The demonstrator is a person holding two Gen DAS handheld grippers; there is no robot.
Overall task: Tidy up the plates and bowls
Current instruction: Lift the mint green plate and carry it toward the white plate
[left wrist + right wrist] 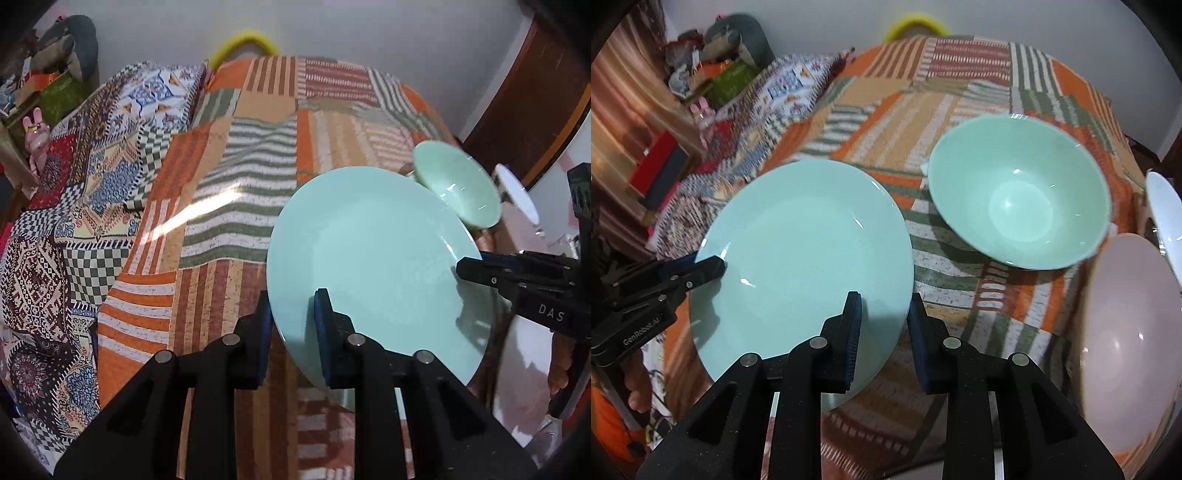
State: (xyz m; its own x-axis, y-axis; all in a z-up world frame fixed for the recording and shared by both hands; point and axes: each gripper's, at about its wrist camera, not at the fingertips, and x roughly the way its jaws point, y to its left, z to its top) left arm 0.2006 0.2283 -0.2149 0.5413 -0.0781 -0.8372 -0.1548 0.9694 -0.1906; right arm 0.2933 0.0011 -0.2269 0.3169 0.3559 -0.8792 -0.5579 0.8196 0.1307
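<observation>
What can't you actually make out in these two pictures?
- White dish: cut off by the right wrist view's right edge; bowl or plate, cannot tell.
- Pink bowl: blurred, its lower part cut off there.
- Underside of the pale green plate: hidden by the plate itself in both views.
- Green bowl: partly behind the plate's rim in the left wrist view.

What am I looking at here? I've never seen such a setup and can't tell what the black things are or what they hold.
No robot: a person carries two handheld grippers, each with a camera looking along its jaws. One picture comes from the left gripper, the other from the right gripper. Both clamp opposite rims of a pale blue-green plate over a patchwork-covered table. Beside it sit a green bowl, a pinkish bowl and a white dish at the edge.
</observation>
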